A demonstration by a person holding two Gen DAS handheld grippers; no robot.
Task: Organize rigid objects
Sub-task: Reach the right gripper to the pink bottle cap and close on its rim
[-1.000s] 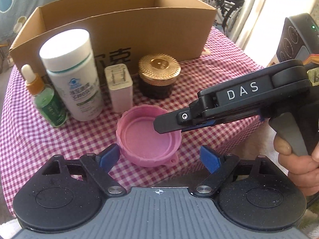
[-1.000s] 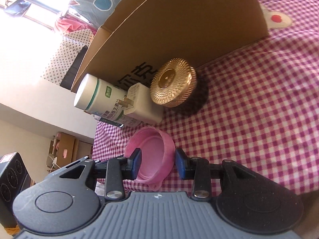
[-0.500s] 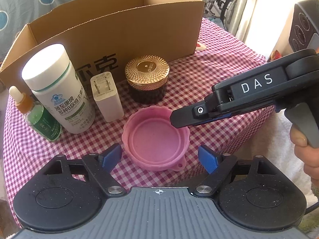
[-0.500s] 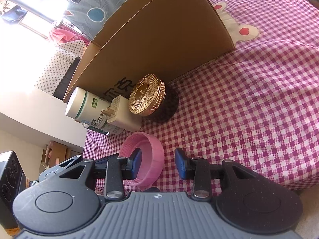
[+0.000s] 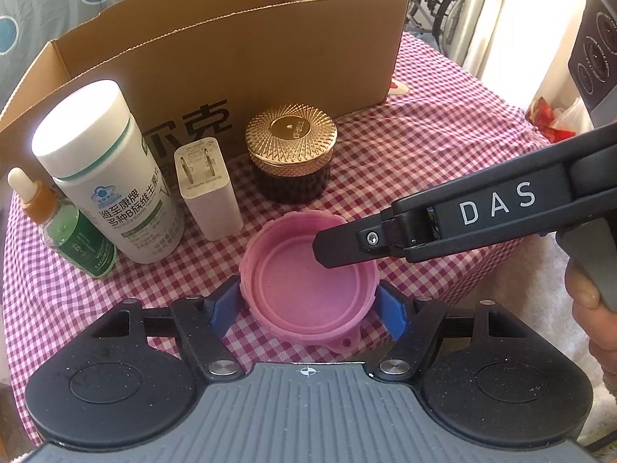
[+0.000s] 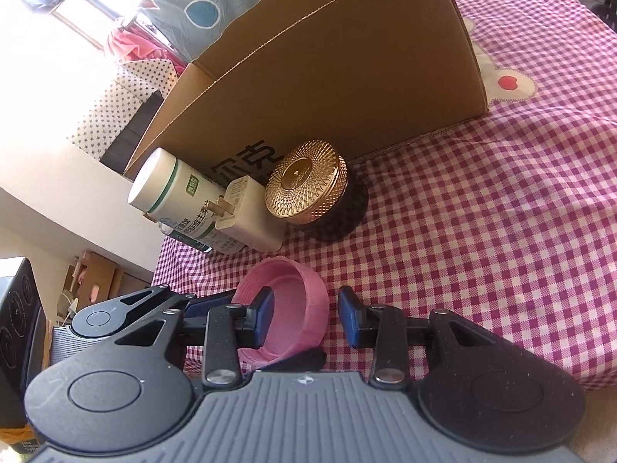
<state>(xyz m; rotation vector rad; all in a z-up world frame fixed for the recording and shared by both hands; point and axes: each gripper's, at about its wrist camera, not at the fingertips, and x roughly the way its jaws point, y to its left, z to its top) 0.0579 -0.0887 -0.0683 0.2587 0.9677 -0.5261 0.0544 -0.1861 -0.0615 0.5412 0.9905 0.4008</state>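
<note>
A pink lid (image 5: 308, 289) lies hollow side up on the checked cloth near the table's front edge; it also shows in the right wrist view (image 6: 287, 308). My left gripper (image 5: 308, 308) has its blue pads on both sides of the lid, touching or nearly touching its wall. My right gripper (image 6: 306, 318) is open and straddles the lid's right rim, one finger inside the hollow, one outside; its finger (image 5: 343, 247) reaches over the lid in the left wrist view.
Behind the lid stand a green dropper bottle (image 5: 73, 239), a white pill bottle (image 5: 108, 177), a white charger (image 5: 206, 189) and a gold-lidded dark jar (image 5: 291, 154). An open cardboard box (image 5: 231, 61) stands behind them. The table edge runs close on the right.
My left gripper has moved forward and its pads have closed in around the pink lid. My right gripper has drawn back to the right, its finger still inside the lid.
</note>
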